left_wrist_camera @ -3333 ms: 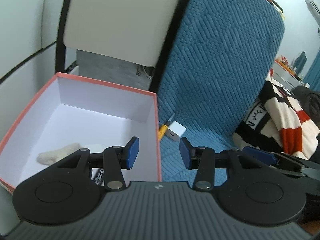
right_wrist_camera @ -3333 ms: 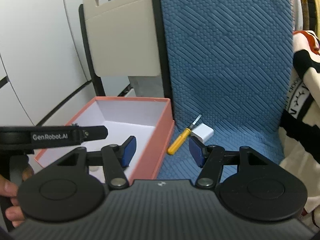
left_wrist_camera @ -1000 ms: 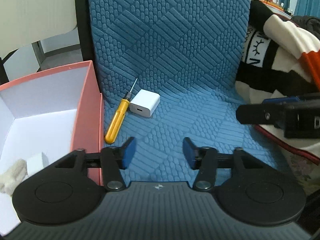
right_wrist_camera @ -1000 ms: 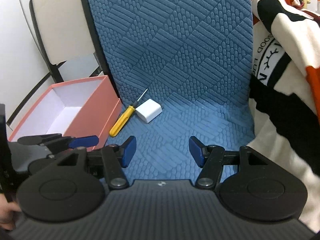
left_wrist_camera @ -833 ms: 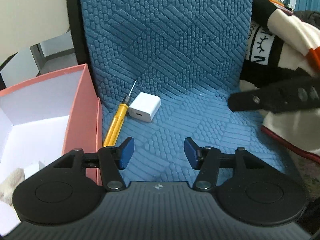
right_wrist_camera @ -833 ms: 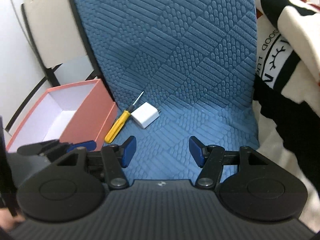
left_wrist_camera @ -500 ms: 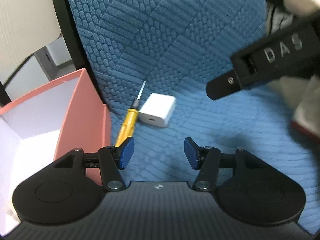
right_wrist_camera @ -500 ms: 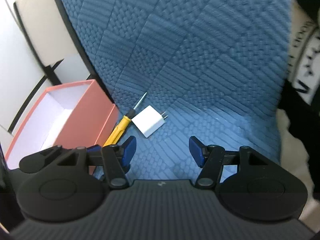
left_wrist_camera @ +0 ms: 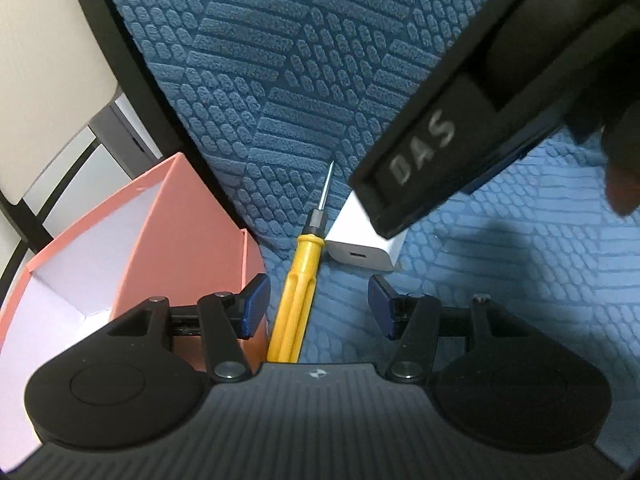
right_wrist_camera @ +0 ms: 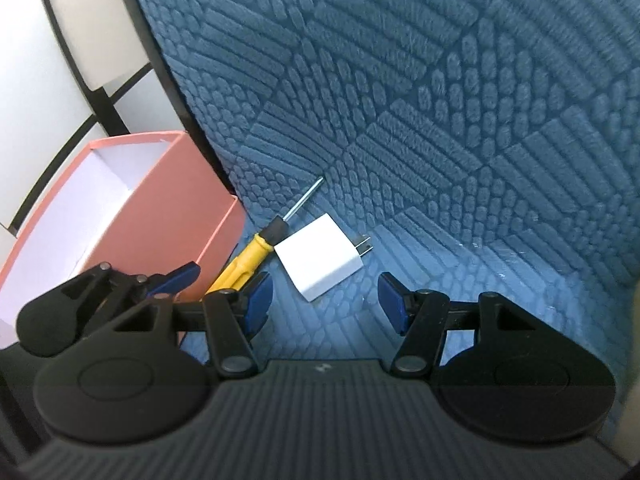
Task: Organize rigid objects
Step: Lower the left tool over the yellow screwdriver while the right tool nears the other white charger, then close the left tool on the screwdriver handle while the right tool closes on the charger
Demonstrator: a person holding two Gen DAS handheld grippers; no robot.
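A yellow-handled screwdriver lies on the blue textured cushion, its handle end between the open fingers of my left gripper. A white charger plug lies just right of it, partly hidden by the right gripper's body. In the right wrist view the charger sits just ahead of my open right gripper, the screwdriver to its left. The pink box with white inside stands left of both.
A cream chair back with black frame stands behind the box. The cushion rises steeply behind the objects. The left gripper shows low by the box in the right wrist view.
Both grippers have moved forward and down toward the screwdriver and charger. The right gripper now looms over the charger in the left wrist view. Both stay open.
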